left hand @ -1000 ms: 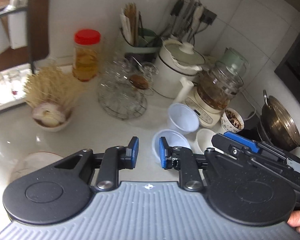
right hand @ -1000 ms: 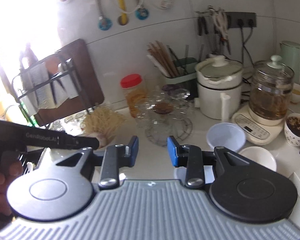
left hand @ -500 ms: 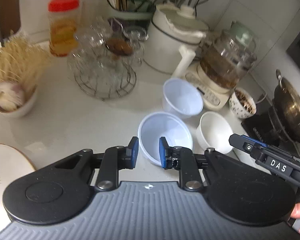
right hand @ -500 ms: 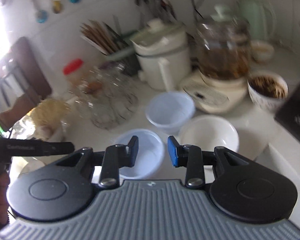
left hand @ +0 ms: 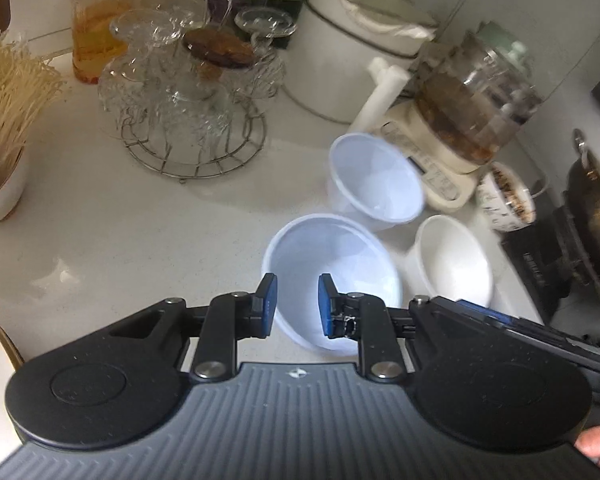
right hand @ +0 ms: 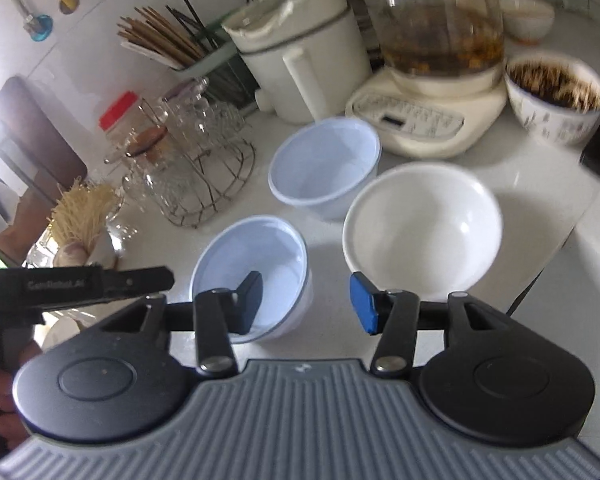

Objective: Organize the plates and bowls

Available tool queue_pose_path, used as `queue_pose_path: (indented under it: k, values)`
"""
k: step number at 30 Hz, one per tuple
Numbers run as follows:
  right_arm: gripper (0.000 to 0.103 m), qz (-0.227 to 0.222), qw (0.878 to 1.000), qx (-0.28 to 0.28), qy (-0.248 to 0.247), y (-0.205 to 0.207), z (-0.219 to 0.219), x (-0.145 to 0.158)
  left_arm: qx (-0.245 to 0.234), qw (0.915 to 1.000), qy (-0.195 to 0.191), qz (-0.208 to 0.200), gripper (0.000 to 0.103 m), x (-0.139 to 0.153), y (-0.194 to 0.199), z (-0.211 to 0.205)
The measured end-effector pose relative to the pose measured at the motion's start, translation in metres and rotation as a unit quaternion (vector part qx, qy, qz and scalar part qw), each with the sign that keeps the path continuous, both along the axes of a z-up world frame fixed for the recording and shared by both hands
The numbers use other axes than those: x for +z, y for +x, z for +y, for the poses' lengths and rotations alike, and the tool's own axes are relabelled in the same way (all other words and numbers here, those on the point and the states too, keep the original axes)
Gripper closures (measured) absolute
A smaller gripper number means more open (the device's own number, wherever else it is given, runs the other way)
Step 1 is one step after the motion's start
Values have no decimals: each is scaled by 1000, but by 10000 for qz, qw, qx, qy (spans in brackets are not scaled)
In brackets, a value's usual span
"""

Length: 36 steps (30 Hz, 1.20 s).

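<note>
— Bowls first: where do we have them, taking the cream kettle base with its glass jug [right hand: 424, 120] as our mark?

— We see three on the white countertop [left hand: 140, 220]. One pale blue plastic bowl [right hand: 324, 164] sits just in front of the kettle base, touching or nearly so. A second pale blue plastic bowl [right hand: 256, 268] lies further out from the base, toward us. The white ceramic bowl [right hand: 420, 228] stands beside both, also in front of the base, near the counter's edge.

— And how are we holding our left gripper [left hand: 298, 306]?

— Tipped steeply down over the nearer blue bowl [left hand: 332, 276]. Its blue-padded fingers [left hand: 269, 300] stand a narrow gap apart, empty; the left one hangs over that bowl's near rim, the right over its hollow. Whether either touches it we cannot tell.

— Our right gripper [right hand: 308, 304]?

— Also angled down, a person's hand at its handle in the left view. Its jaws have just been opening and now stand wide, grasping nothing. The dark left finger [right hand: 248, 300] shows against the nearer blue bowl's inside; the blue right pad [right hand: 362, 304] sits before the white bowl's near rim, with bare counter between them.

— Anything else by the base?

— A patterned cup with dark contents [right hand: 556, 100] to its right.
</note>
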State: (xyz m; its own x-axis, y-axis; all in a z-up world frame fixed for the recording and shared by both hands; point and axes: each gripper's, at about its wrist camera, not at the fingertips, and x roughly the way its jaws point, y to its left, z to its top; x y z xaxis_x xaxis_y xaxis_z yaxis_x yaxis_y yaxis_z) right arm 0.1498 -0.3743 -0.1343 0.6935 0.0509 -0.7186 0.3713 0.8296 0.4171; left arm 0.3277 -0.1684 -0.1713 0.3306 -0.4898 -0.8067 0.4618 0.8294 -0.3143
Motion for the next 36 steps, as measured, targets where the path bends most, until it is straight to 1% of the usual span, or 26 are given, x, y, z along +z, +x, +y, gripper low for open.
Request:
queue_pose_path:
  k: [4, 7, 10, 12, 17, 19, 21, 24, 28, 32, 36]
  values:
    - [53, -7, 9998, 46, 168, 5, 6, -6, 70, 9998, 85, 163, 79, -12, 7, -4]
    - [60, 32, 9998, 123, 179, 11, 7, -10, 21, 9997, 113, 204, 79, -18, 8, -9]
    - [71, 128, 9996, 151, 212, 19, 8, -17, 19, 9996, 246, 167, 79, -24, 10, -12]
    - [77, 202, 9993, 140, 269, 23, 10, -19, 60, 9994, 223, 259, 79, -28, 11, -12]
    - [85, 339, 9990, 224, 173, 29, 14, -19, 160, 9991, 235, 325, 81, -35, 13, -10]
    - [89, 374, 9990, 170, 170, 30, 13, -19, 166, 9991, 220, 318, 84, -35, 12, -8]
    - [89, 357, 9990, 138, 228, 29, 12, -19, 181, 9991, 195, 341, 86, -34, 12, -5]
    - [90, 376, 9991, 211, 42, 30, 16, -16, 236, 9984, 46, 508, 89, -35, 12, 2]
    - [90, 379, 9988, 313, 31, 29, 21, -12, 283, 9982, 59, 521, 89, -32, 6, 9]
    - [90, 247, 9985, 486, 20, 29, 30, -4, 430, 9975, 30, 552, 89, -25, -1, 26]
    - [90, 243, 9967, 749, 195, 31, 41, 0, 609, 9961, 3, 631, 89, -21, -7, 49]
